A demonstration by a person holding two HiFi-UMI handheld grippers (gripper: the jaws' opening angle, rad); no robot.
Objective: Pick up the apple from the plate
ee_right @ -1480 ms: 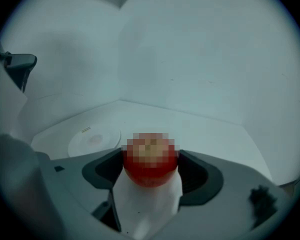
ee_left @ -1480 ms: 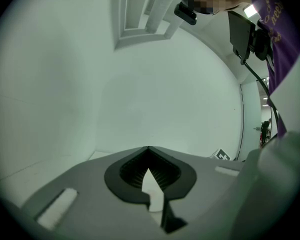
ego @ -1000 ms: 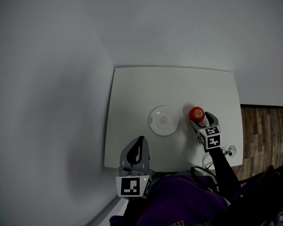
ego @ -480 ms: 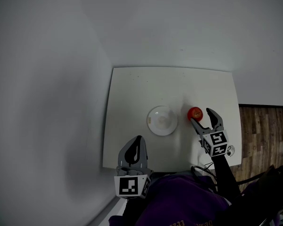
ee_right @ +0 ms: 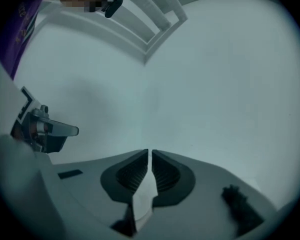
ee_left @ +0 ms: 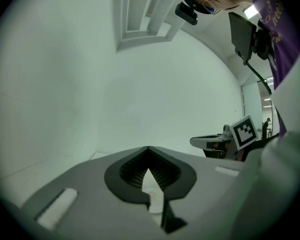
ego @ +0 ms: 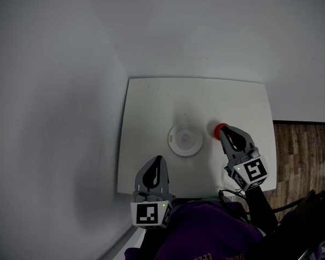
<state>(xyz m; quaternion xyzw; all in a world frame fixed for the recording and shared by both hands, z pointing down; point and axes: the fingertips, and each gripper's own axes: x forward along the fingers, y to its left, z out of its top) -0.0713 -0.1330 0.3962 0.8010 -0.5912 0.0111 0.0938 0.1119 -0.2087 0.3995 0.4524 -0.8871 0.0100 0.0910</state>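
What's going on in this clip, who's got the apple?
A person holds a gripper in each hand over a white table. The apple sits on the table just right of the empty plate, held by neither. The right gripper hovers by it; its jaws have just been closing and meet with nothing between them. The left gripper, also shut and empty, hangs by the table's near edge.

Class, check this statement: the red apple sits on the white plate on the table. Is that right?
Not quite. The head view shows the red apple sitting on the table just right of the white plate, not on it.
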